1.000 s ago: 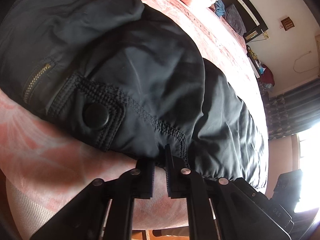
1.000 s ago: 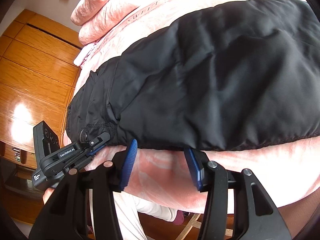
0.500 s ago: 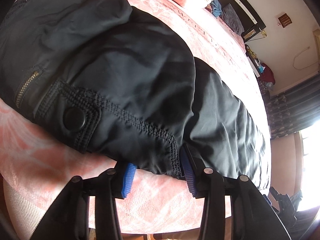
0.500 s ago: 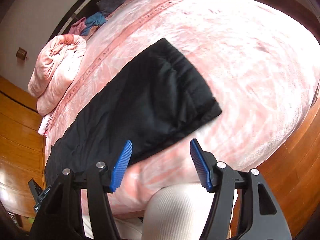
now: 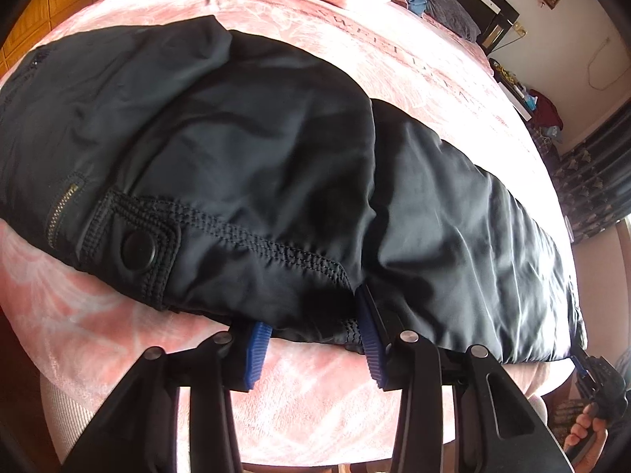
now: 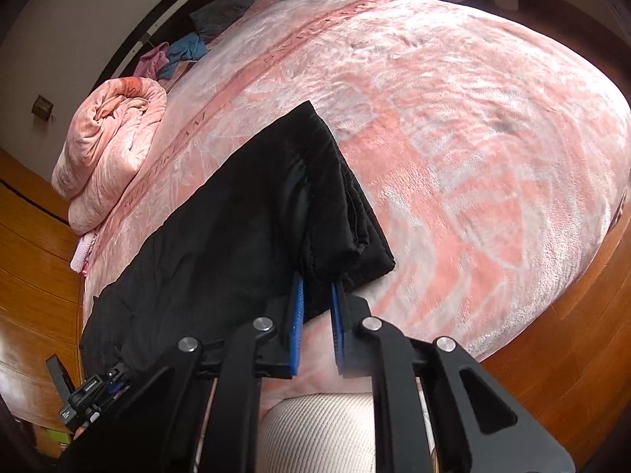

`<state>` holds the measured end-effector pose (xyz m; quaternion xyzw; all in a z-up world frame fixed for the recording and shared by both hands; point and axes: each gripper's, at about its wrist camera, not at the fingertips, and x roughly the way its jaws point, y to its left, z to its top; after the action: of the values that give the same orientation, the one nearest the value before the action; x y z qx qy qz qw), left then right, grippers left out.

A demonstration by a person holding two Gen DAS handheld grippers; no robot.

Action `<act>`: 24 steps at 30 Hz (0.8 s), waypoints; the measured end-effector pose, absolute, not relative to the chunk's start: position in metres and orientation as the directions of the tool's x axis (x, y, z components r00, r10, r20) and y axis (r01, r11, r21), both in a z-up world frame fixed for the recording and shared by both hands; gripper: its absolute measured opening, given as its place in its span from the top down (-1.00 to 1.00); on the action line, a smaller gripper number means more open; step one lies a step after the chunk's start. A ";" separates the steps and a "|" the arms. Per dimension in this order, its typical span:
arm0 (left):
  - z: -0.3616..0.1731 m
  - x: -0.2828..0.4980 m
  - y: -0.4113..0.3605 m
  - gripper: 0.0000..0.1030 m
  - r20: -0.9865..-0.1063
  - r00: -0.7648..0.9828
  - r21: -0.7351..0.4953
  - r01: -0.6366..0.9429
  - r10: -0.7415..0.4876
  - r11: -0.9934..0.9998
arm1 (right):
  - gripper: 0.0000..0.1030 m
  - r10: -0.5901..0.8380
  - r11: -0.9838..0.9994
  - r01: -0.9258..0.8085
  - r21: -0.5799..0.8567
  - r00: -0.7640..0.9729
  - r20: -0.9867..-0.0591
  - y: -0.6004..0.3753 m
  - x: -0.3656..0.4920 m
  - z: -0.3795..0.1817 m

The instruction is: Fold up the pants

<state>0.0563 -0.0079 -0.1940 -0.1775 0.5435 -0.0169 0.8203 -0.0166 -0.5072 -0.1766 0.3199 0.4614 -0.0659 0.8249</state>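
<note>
Black pants (image 5: 276,165) lie folded lengthwise along the near edge of a pink bed (image 5: 355,39). The waistband with its snap button (image 5: 138,251) and zipper faces the left wrist camera. My left gripper (image 5: 311,335) is open, its blue pads on either side of the waistband's near edge. In the right wrist view the pants (image 6: 236,236) stretch away to the left, and my right gripper (image 6: 317,307) is shut on the leg cuffs at the bed's near edge. The left gripper (image 6: 90,394) shows at the far left there.
A rolled pink blanket (image 6: 110,138) lies at the bed's head, with loose clothes (image 6: 181,51) behind it. A wooden wardrobe (image 6: 31,256) stands at the left. Wooden floor (image 6: 572,335) surrounds the bed. My light-trousered leg (image 6: 315,433) is below the gripper.
My left gripper opened from shut and now straddles the waistband edge. My right gripper moved along the pants to the leg end and closed on the cuffs.
</note>
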 end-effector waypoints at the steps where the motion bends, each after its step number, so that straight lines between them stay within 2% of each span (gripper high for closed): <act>1: -0.194 0.057 -0.011 0.22 -0.888 0.408 -0.296 -0.158 -0.211 0.942 | 0.78 0.180 0.787 0.417 0.454 0.548 -0.817 -0.507 -0.017 -0.180; 6: -0.201 0.065 -0.019 0.22 -0.898 0.393 -0.270 -0.136 -0.198 0.953 | 0.78 0.171 0.786 0.448 0.426 0.504 -0.846 -0.503 -0.011 -0.200; 8: -0.197 0.064 -0.018 0.22 -0.894 0.393 -0.285 -0.132 -0.213 0.949 | 0.65 0.157 0.793 0.447 0.414 0.506 -0.848 -0.502 -0.013 -0.192; 10: -0.194 0.061 -0.020 0.22 -0.895 0.386 -0.294 -0.130 -0.225 0.947 | 0.39 0.135 0.801 0.454 0.389 0.496 -0.858 -0.498 -0.017 -0.183; 12: -0.189 0.055 -0.020 0.17 -0.893 0.391 -0.289 -0.118 -0.223 0.950 | 0.35 0.126 0.820 0.435 0.373 0.497 -0.858 -0.487 -0.022 -0.173; 14: -0.183 0.047 -0.020 -0.02 -0.892 0.399 -0.274 -0.107 -0.211 0.956 | 0.33 0.149 0.847 0.380 0.372 0.502 -0.852 -0.465 -0.023 -0.162; 16: -0.176 0.042 -0.016 -0.10 -0.887 0.414 -0.266 -0.092 -0.207 0.960 | 0.18 0.182 0.873 0.314 0.375 0.503 -0.845 -0.439 -0.020 -0.155; 19: -0.168 0.038 0.004 -0.24 -0.886 0.415 -0.271 -0.102 -0.207 0.957 | 0.16 0.231 0.903 0.211 0.375 0.499 -0.835 -0.396 -0.007 -0.146; 24: -0.167 0.026 0.080 -0.20 -0.891 0.423 -0.279 -0.232 -0.162 0.932 | 0.16 0.332 0.921 0.028 0.388 0.464 -0.821 -0.322 0.016 -0.144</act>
<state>0.0259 0.0795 -0.1671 -0.1834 0.5366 0.0212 0.8234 0.0158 -0.3218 -0.1438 0.1766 0.5096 0.0911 0.8372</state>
